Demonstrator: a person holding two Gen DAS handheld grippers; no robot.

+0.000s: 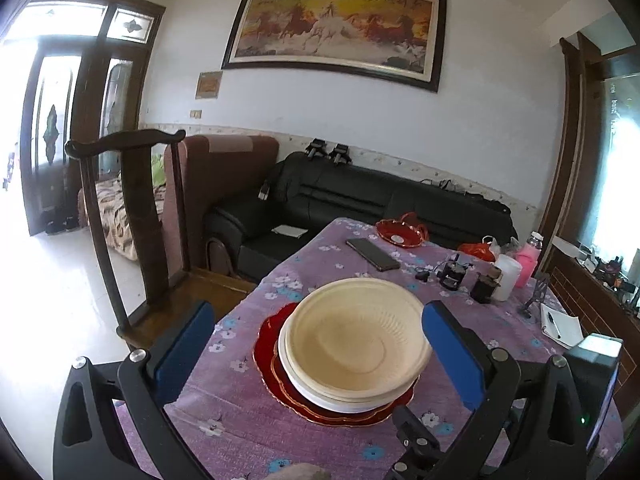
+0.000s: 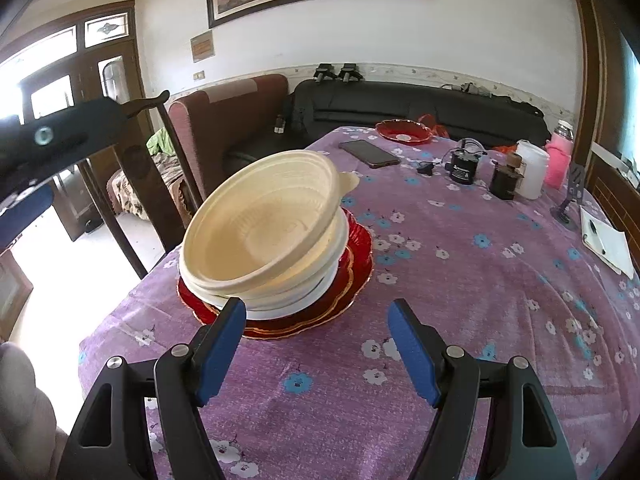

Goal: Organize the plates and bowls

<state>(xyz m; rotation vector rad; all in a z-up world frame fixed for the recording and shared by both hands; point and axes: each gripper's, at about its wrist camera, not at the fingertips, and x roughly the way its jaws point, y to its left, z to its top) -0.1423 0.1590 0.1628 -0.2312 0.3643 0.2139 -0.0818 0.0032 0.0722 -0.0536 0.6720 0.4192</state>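
A stack of dishes sits on the bench (image 2: 460,280), which wears a purple cloth with small flowers. At the bottom lies a red plate (image 2: 356,276) with a gold wavy edge. On it rests a white bowl (image 2: 320,288), and on top sit cream bowls (image 2: 260,228), one inside the other. The top cream bowl leans a little to one side (its rim is not level with the ones under it).

The left hand-held gripper (image 1: 316,344) has its blue fingers (image 1: 186,344) spread wide, one on each side of the stack. The fingers are beside the bowls, and it is hard to tell if the right one touches the rim. It holds nothing.

The right hand-held gripper (image 2: 316,344) is also wide open and holds nothing. It hangs over the cloth, near the stack, with its left finger (image 2: 222,344) just in front of the red plate.

Farther back on the bench lie a dark phone (image 2: 370,154), a small red dish (image 2: 406,132), a white jar (image 2: 532,174), a pink bottle (image 2: 560,160) and a notebook (image 2: 608,240) with a pen on it. Behind the bench stands a black sofa (image 2: 420,100)
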